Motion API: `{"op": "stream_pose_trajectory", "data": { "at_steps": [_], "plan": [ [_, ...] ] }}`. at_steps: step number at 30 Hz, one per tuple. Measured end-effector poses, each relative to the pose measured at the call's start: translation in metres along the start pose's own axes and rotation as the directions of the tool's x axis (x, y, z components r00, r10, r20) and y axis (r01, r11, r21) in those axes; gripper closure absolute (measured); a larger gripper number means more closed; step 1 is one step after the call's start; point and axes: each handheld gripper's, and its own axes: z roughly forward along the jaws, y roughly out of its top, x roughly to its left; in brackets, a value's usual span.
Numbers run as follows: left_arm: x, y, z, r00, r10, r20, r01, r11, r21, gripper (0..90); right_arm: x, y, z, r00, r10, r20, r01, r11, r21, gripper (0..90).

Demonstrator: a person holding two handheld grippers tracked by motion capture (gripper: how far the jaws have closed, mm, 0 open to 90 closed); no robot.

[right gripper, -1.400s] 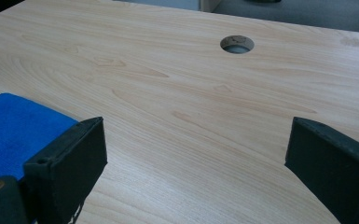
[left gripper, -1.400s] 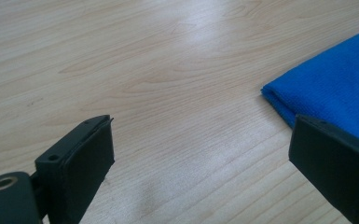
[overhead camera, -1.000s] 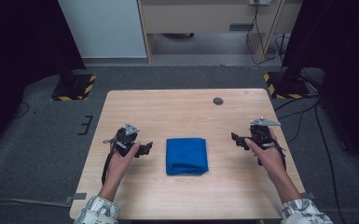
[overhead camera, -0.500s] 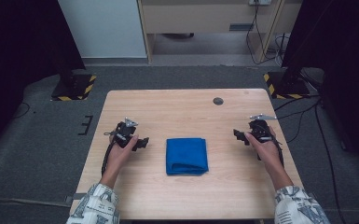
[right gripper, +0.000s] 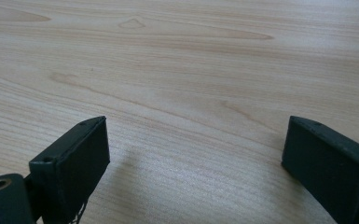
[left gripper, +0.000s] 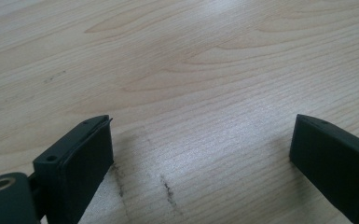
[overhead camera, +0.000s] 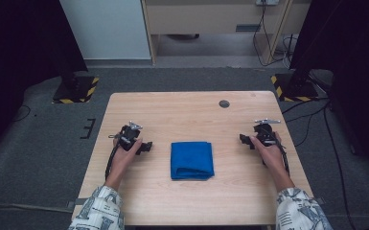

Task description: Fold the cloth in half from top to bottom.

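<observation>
Light wooden table (overhead camera: 182, 110) on grey carpet floor (overhead camera: 28, 158). White panel (overhead camera: 105, 28) and beige wooden cabinet (overhead camera: 211, 14) behind. Black stands on yellow-black striped bases (overhead camera: 74, 91) at both far corners.

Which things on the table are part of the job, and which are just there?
In the job:
- folded blue cloth
- left gripper, open, empty
- right gripper, open, empty

Just there:
- dark round spot near the far edge of the table

Even, soft light; dark, dim surroundings.
</observation>
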Motion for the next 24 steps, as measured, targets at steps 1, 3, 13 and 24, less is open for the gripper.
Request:
{"op": "stream_pose_trajectory", "data": {
  "at_steps": [1, 3, 13, 24],
  "plan": [
    [0.0, 0.0, 0.0, 1.0, -0.001, 0.004, 0.001, 1.0, -0.001, 4.6, 0.001, 0.0, 0.001, 0.9999, -0.01, 0.003, 0.01, 1.0, 0.0, 6.9],
    [-0.001, 0.0, 0.001, 1.0, -0.003, 0.005, 0.003, 1.0, -0.003, 3.9, 0.002, 0.0, 0.001, 0.9999, -0.01, 0.006, 0.01, 1.0, -0.004, 6.9],
    [-0.006, -0.011, 0.002, 0.9991, -0.04, 0.016, 0.041, 0.9969, -0.067, 1.1, 0.015, -0.006, 0.001, 0.9958, -0.078, 0.047, 0.079, 0.997, 0.001, 6.1],
    [-0.013, -0.017, -0.004, 0.9992, -0.035, 0.019, 0.036, 0.9972, -0.066, 0.7, 0.017, -0.032, -0.026, 0.9956, -0.086, 0.037, 0.086, 0.996, 0.002, 6.2]
  ]
}}
